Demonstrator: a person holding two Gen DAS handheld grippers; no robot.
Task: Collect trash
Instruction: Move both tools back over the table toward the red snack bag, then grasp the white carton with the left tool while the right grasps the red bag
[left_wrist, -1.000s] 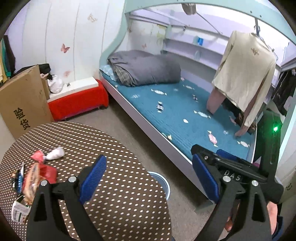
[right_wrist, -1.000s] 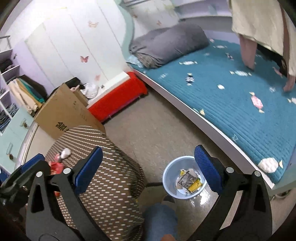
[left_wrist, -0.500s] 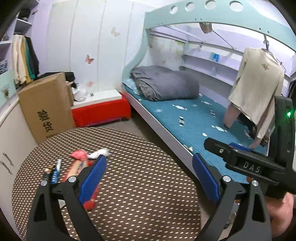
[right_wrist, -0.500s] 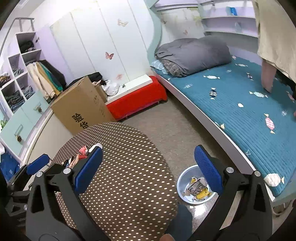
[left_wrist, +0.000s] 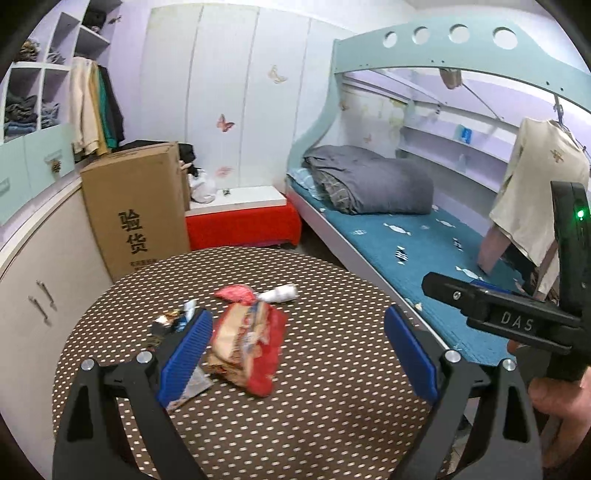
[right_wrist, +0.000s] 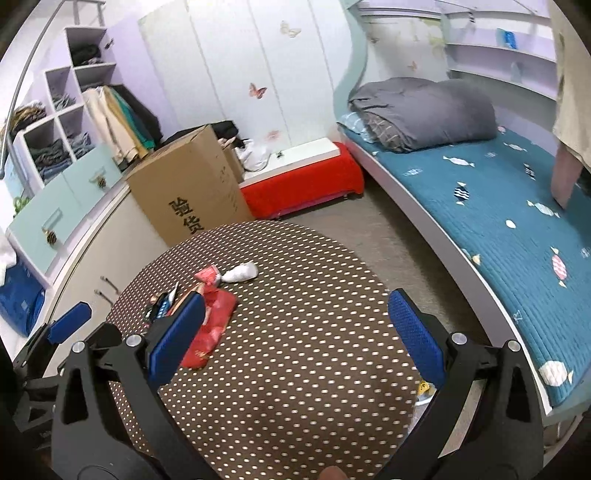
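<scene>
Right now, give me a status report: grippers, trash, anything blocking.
Left gripper open, empty, over table. Right gripper open, empty. Red snack wrapper, crumpled white tissue and small scraps lie on table, untouched. Nothing blocking them.

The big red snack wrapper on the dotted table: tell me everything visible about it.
The red snack wrapper is a crumpled, glossy plastic-looking bag, red with a tan printed panel. It lies flat on the brown polka-dot table, left of centre, among smaller scraps. The open left tongs frame it without gripping; whether the blue pad touches its edge is unclear.
</scene>
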